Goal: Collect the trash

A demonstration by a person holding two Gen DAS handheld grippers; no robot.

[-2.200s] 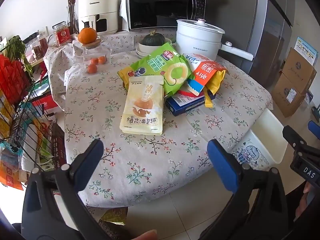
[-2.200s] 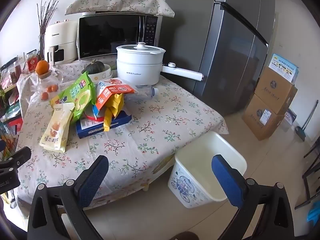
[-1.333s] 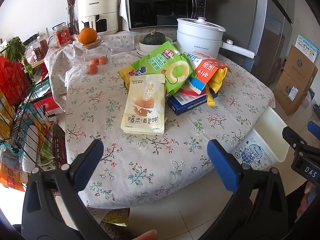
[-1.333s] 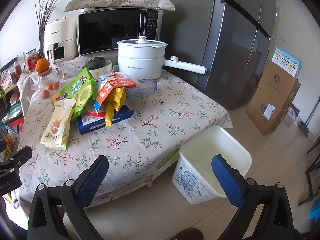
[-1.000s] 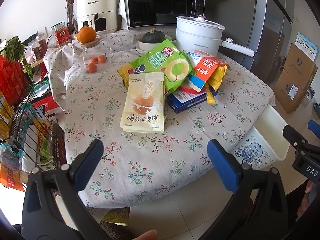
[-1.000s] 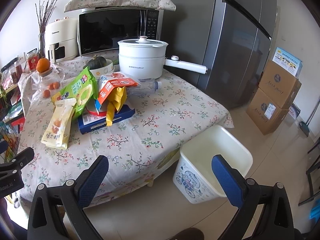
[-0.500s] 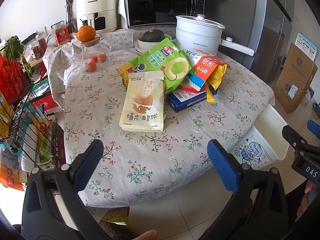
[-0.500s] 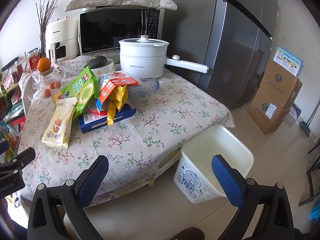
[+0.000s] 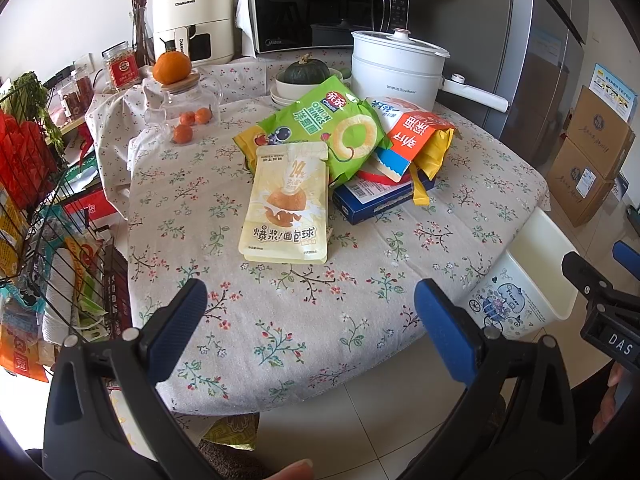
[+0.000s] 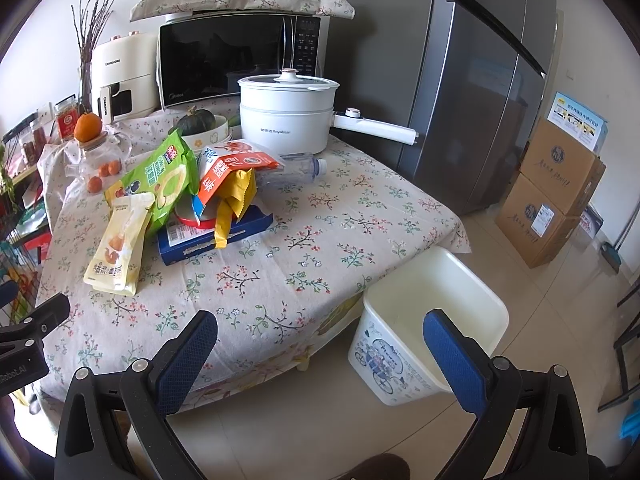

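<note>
Lying in a loose heap on the middle of the floral table (image 9: 280, 320), the trash is not yet touched: a pale yellow pouch (image 9: 286, 208) at the near side, a green onion-ring bag (image 9: 328, 128) partly over its far end, an orange and yellow packet (image 9: 424, 140) beside that, and a blue flat box (image 9: 380, 198) under them. An empty plastic bottle (image 10: 296, 168) lies just behind the heap, near the white electric pot (image 10: 286, 114).

The white bin (image 10: 436, 320) stands on the floor just beside the table's right corner, and it looks empty, so I judge the task is at its very first step.

The left gripper (image 9: 310, 312) hangs over the near table edge with its fingers wide apart and nothing between them. The right gripper (image 10: 320, 344) is also spread wide and empty, over the floor between the table and the bin.

The next move probably calls for the left gripper to go forward and down to the yellow pouch, which is nearest and lies flat; it must catch an edge, because a flat pouch gives little to pinch.

Around the heap stand things that are not trash: a glass jar (image 9: 188, 100) with an orange (image 9: 172, 68) on its lid, small oranges (image 9: 184, 134) on the cloth, a green squash (image 9: 306, 74) in a bowl, and a microwave (image 9: 328, 4) behind. None blocks the way to the pouch, but the pot's long handle (image 10: 374, 126) is close to the bottle.
</note>
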